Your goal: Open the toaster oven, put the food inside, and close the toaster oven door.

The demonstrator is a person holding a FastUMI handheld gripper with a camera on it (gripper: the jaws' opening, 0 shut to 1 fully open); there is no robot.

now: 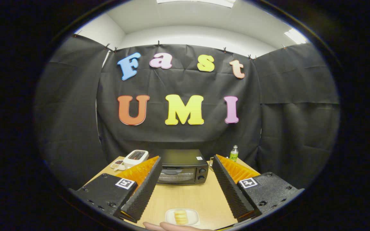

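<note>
Toaster oven (182,166) sits at far end of table (188,195), door shut, beyond gripper (185,163). Fingers spread wide, holding nothing. Food (180,217) on plate (171,214) between fingers, near a hand (167,226).

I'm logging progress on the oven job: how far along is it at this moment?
Nothing looks done yet. The toaster oven stands at the far side of the table with its door shut. The gripper is open, fingers apart and holding nothing, aimed at the oven. The food sits on a small plate between the fingers, by a hand. Opening, loading and closing all remain.
</note>
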